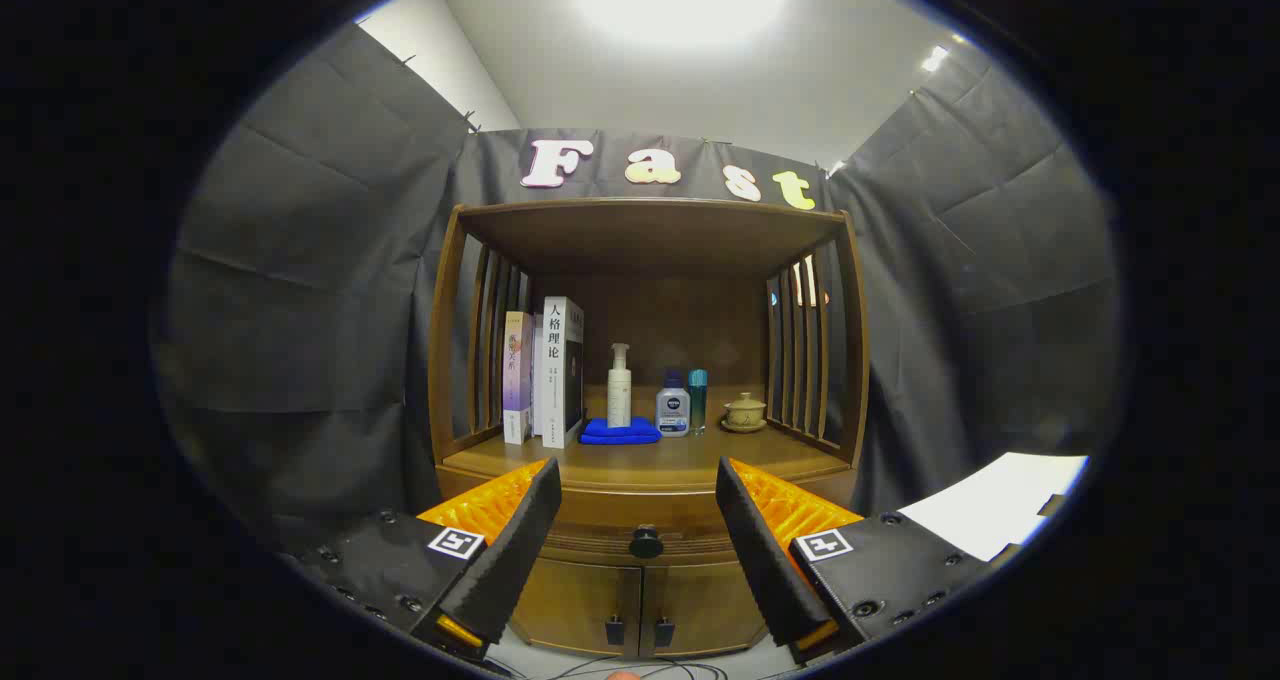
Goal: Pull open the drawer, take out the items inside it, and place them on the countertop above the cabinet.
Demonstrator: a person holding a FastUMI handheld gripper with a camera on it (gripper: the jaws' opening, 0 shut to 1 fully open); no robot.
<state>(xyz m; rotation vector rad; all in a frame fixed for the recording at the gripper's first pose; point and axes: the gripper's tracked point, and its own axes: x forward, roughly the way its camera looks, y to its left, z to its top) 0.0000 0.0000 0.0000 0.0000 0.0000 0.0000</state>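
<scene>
A: Drawer [645, 522] shut, front flush with the cabinet [640, 600]; round dark knob [646, 538] at its middle, straight ahead between the fingers and beyond them. Contents hidden, so nothing to say of the items yet.

B: Gripper [637, 515]?

A: Spread wide, holding nothing, well short of the knob. Likely kept wide so the fingers can close either side of the knob on arrival.

B: Countertop [650, 460]?

A: Directly above the drawer, under a shelf roof. Front strip bare, probably the landing place for whatever comes out. Rear already taken: books [548, 370] upright at the left against the slatted side, then a folded blue cloth [620, 432] with a pump bottle [619, 385] standing on it, two small bottles [683, 403] just beside, a lidded cup [745, 412] further right.

B: Below?

A: Two doors with small handles [636, 632] at the seam, close under the knob. Worth aiming high enough not to catch those. Cables on the floor in front.

B: Stage?

A: Approach, by the look of it; pull not yet begun.
</scene>
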